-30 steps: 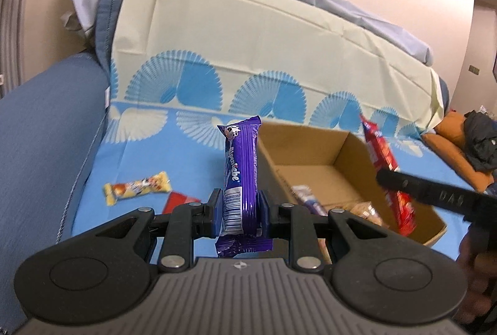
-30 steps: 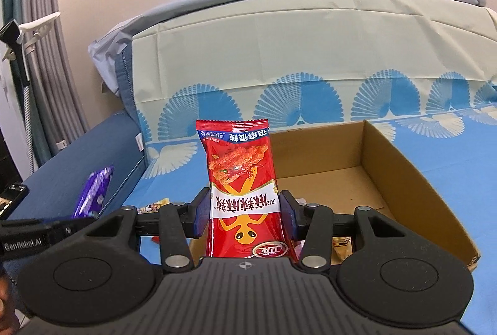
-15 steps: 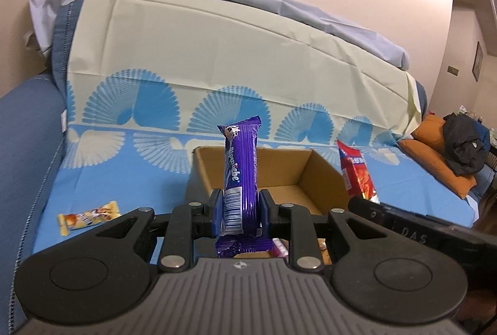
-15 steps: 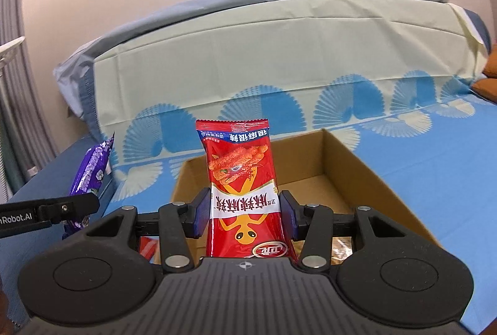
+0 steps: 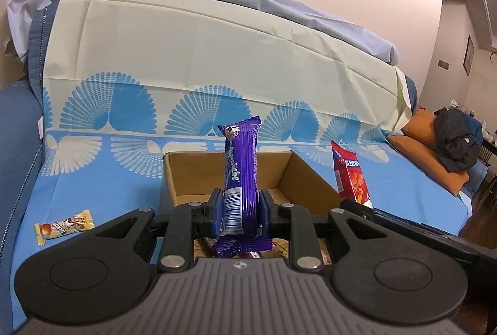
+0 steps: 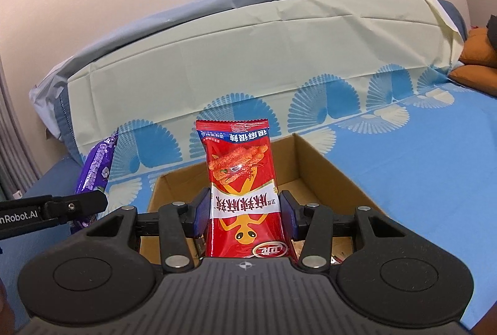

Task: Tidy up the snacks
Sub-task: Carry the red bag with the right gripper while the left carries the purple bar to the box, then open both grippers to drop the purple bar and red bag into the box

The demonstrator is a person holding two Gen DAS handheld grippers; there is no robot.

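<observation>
I have both packets upright over the near edge of the cardboard box [image 5: 313, 179] for dropping in: left gripper [image 5: 239, 210] clamps the purple bar [image 5: 240, 170], right gripper [image 6: 245, 210] the red snack bag [image 6: 240, 176].

Home living room: covered sofa [image 5: 217, 61]

Glossy foil snack packs [image 6: 239, 179], matt cardboard box [image 5: 310, 183], printed cloth cover [image 5: 192, 55].

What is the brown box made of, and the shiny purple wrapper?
The brown box looks like plain cardboard: matte tan walls with raw cut edges. The purple wrapper seems to be glossy plastic film, since it shines, wrinkles and has crimped ends.
</observation>
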